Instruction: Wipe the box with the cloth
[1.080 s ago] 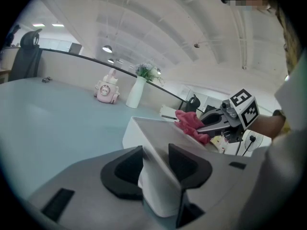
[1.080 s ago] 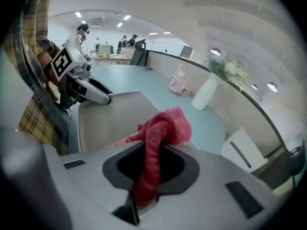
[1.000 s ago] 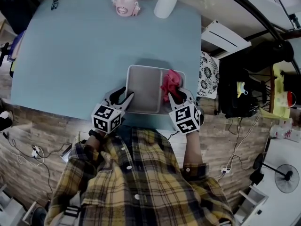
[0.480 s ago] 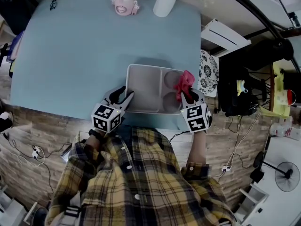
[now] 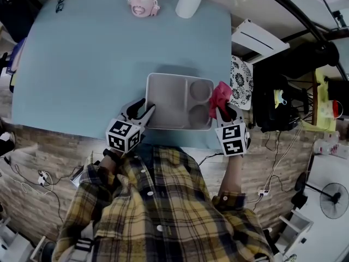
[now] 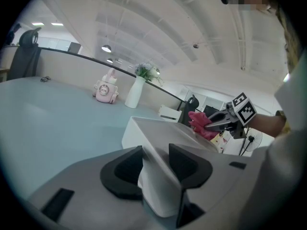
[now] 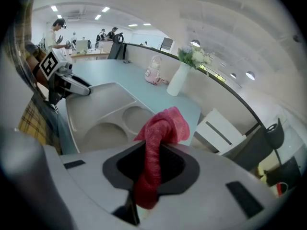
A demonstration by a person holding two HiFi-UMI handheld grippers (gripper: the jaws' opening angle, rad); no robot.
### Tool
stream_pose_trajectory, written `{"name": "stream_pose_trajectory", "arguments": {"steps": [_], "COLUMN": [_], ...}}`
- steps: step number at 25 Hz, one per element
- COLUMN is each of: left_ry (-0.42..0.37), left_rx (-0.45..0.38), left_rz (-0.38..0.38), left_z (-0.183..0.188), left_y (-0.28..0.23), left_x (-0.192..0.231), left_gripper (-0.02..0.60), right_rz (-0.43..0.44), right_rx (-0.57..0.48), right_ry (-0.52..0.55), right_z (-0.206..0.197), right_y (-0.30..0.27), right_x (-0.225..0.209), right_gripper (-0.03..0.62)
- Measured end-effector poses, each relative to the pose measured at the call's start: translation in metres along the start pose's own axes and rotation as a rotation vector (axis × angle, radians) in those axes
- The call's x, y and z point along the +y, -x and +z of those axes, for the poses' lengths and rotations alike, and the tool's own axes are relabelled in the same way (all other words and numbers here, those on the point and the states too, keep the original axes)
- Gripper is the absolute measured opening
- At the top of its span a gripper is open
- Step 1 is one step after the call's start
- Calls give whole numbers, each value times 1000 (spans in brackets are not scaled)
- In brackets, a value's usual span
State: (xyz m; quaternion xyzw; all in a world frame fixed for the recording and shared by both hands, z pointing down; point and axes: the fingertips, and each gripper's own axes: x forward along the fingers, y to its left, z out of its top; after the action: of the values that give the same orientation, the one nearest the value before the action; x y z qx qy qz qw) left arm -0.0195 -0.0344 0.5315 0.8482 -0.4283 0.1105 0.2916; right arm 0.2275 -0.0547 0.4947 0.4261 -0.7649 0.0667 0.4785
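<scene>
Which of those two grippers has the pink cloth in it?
The right gripper: its jaws are shut on the pink cloth at the right edge of the box. The left gripper clamps the box's corner instead.

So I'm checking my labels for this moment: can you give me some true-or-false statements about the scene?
1. The right gripper is shut on the red cloth. True.
2. The left gripper is empty. False: it is clamped on the near-left rim of the box.
3. The box has two round wells on its right side. True.
4. The white vase lies on its side. False: it stands upright at the far edge of the table.
5. The red cloth lies in the box's large compartment. False: it is in the right gripper, at the box's right edge.
</scene>
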Motion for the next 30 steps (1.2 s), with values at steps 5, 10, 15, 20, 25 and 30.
{"name": "stream_pose_trajectory", "arguments": {"steps": [5,10,15,20,25,30], "left_ry": [3,9,15,21,23,25], "left_rx": [-4,-7,-16,-21,-25,-26], "left_rz": [1,1,6,8,10,10], "left_z": [-1,0,1,0,1,0], "left_y": [0,0,1,1,2,1], "left_x": [0,0,0,0,1,-1], "left_gripper": [167,167,167,166,166,166], "right_rz": [113,276,409,521,583,577], "right_rx": [-144,-288,-322,-238,-170,-172], "right_ry": [-53,-65,0,96,166,167], "right_z": [32,71,94,93,87,83], "right_y": [13,23,21,14,5,3], "right_x": [31,83,140,189,221,224], "right_gripper": [69,69,69,69,69,69]}}
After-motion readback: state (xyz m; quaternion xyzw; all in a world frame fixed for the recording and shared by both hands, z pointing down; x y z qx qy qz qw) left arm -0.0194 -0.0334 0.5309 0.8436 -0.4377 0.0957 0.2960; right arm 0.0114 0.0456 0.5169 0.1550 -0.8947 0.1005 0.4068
